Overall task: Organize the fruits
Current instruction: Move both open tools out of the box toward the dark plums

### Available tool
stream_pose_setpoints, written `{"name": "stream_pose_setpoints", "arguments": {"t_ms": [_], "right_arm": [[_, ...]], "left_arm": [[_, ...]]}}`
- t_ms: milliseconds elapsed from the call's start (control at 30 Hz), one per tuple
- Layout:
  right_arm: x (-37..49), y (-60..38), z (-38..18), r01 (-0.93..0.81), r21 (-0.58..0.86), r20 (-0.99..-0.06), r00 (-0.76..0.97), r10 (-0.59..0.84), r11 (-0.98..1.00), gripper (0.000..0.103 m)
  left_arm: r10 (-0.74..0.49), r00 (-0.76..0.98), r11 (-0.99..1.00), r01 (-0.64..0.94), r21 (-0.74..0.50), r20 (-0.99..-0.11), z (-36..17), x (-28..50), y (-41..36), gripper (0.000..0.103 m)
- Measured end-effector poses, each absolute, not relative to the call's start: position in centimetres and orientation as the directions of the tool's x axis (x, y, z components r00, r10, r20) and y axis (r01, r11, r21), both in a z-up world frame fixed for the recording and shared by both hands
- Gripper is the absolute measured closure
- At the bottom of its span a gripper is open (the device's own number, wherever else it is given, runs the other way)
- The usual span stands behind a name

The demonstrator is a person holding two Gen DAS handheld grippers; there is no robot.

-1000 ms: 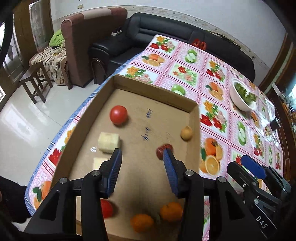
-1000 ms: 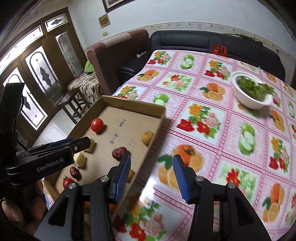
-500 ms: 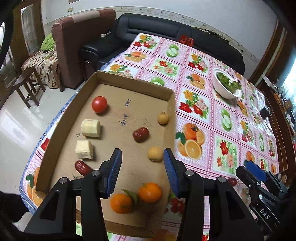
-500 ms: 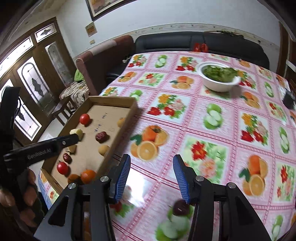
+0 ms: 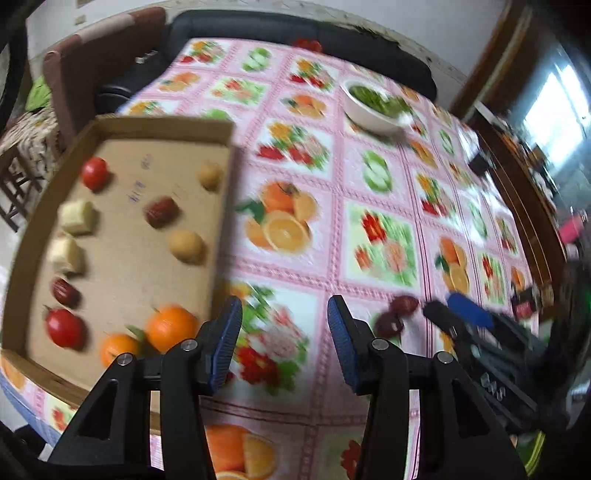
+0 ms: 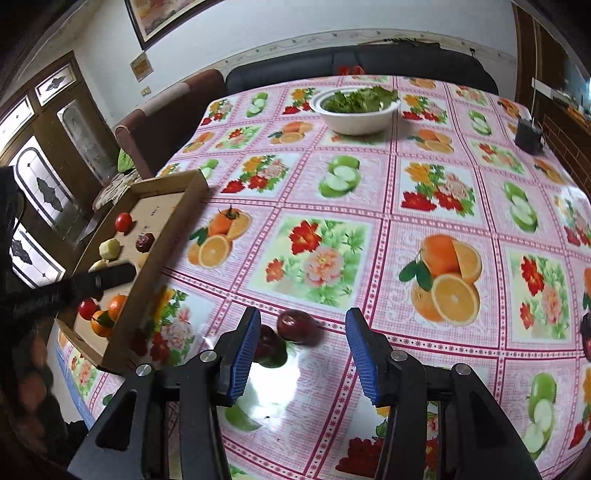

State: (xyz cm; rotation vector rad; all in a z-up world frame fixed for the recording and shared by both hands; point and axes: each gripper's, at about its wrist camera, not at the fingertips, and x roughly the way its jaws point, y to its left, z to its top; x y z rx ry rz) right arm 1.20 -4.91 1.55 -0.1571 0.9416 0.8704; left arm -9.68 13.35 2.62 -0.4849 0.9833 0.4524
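Tablecloth [image 6: 369, 192]: both claws open, empty; framed pic [image 6: 162, 16] only in R view.

My left gripper [image 5: 284, 332] tilts steeply down, jaws apart with nothing between the blue pads [image 5: 229, 339]. My right gripper [image 6: 301, 354] also angles down, jaws parted, pads [image 6: 360, 354] pressing on nothing. In the left wrist view it [image 5: 458, 317] shows at lower right, blurred.
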Motion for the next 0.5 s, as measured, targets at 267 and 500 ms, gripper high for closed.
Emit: {"name": "stream_pose_setpoints", "arguments": {"t_ms": [267,500], "right_arm": [[2.2,-2.9,-1.4,-0.711,0.305,-0.78,0.196,0.595,0.634,0.055],[3.4,-3.5,-1.8,-0.695,0.37,-0.762,0.153,0.629,0.617,0.073]], "left_arm": [[0.065,0.446,0.859,-0.48,-0.178,-0.893,0.0,-8.8,9.8,0.057],[0.04,0.442,0.892,-0.42,-0.168,-0.896,-0.7,-6.8,8.2,0.057]]}}
